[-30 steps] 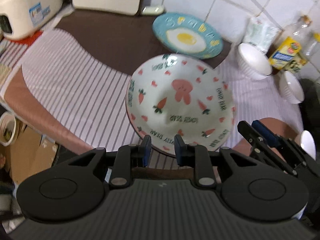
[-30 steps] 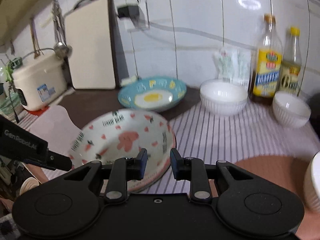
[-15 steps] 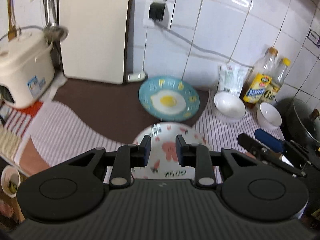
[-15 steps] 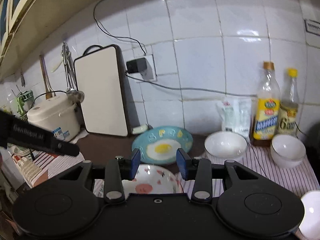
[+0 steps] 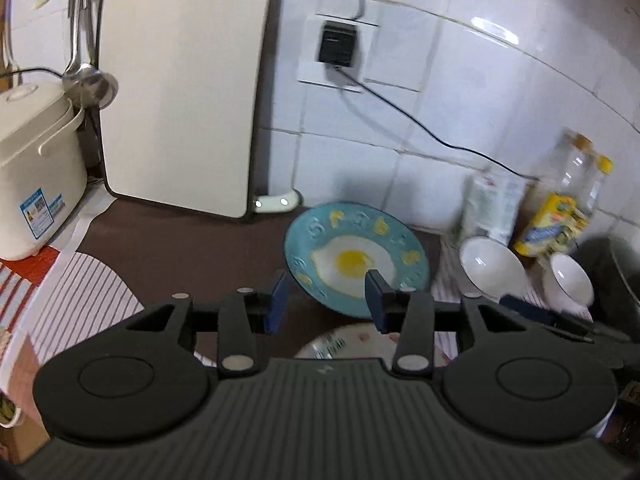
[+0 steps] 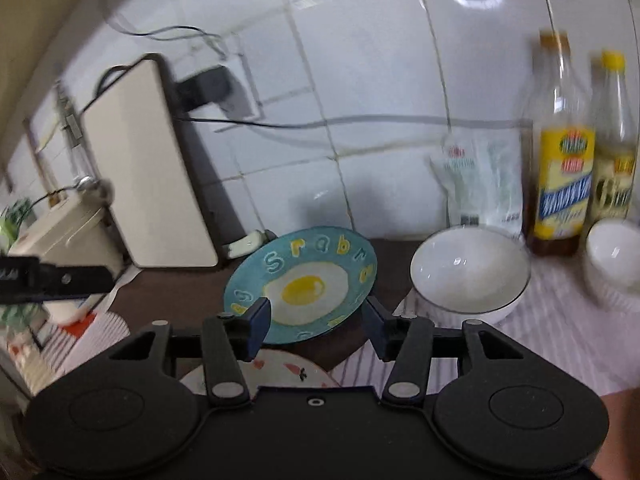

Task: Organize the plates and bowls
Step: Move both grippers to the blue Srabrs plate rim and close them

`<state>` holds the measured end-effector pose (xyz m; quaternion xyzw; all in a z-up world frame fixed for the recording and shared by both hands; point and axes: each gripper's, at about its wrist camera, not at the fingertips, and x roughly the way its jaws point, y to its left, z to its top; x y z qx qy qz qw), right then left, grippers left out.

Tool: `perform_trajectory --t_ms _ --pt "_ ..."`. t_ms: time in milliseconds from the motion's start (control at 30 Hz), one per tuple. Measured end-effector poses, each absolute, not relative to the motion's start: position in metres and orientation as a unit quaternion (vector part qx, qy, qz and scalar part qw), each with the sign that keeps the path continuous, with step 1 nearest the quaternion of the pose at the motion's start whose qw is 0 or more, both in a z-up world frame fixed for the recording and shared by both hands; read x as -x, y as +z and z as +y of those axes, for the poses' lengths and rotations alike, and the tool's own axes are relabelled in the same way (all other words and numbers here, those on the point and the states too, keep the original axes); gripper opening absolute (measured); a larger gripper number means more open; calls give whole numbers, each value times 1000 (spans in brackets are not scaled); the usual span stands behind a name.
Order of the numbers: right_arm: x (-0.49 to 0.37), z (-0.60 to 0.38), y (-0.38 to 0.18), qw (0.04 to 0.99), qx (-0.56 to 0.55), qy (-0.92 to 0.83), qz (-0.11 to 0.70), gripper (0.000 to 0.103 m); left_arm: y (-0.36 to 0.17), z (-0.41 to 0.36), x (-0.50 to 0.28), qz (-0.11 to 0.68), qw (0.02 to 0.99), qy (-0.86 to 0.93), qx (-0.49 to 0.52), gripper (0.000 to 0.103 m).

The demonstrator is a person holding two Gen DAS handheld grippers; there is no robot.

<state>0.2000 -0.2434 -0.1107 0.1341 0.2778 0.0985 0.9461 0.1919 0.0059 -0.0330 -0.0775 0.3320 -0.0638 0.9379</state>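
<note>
A teal plate with a fried-egg design (image 5: 356,258) (image 6: 304,284) lies on the dark counter near the wall. A white plate with carrot and rabbit prints (image 5: 344,346) (image 6: 280,370) lies just below both grippers, mostly hidden by them. Two white bowls (image 5: 490,266) (image 5: 568,282) stand to the right; they also show in the right wrist view (image 6: 468,276) (image 6: 612,264). My left gripper (image 5: 326,300) is open and empty above the printed plate. My right gripper (image 6: 316,322) is open and empty, facing the teal plate.
A white cutting board (image 5: 180,88) leans on the tiled wall at the left, beside a rice cooker (image 5: 36,176). Two oil bottles (image 6: 564,168) and a plastic bag (image 6: 480,180) stand at the back right. A striped cloth (image 5: 76,300) covers the counter's front.
Both grippers have opened wide and let go of the printed plate, which now lies on the counter. Both have lifted and tilted up toward the wall.
</note>
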Motion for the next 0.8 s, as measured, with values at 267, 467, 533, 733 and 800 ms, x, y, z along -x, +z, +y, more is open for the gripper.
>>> perform_trajectory --t_ms 267,467,533,733,800 --pt "-262 -246 -157 926 -141 93 339 59 -89 26 -262 359 927 -64 90 55" --pt "-301 -241 -169 912 -151 94 369 59 -131 19 -313 392 916 -65 55 55" --pt "-314 -240 -173 901 -167 64 396 56 -144 19 -326 404 911 -66 46 55" --pt "-328 -221 -172 900 -161 53 402 60 -159 25 -350 444 890 -81 64 51" --pt "-330 -214 -175 903 -146 46 402 63 -165 24 -356 452 886 -84 63 42"
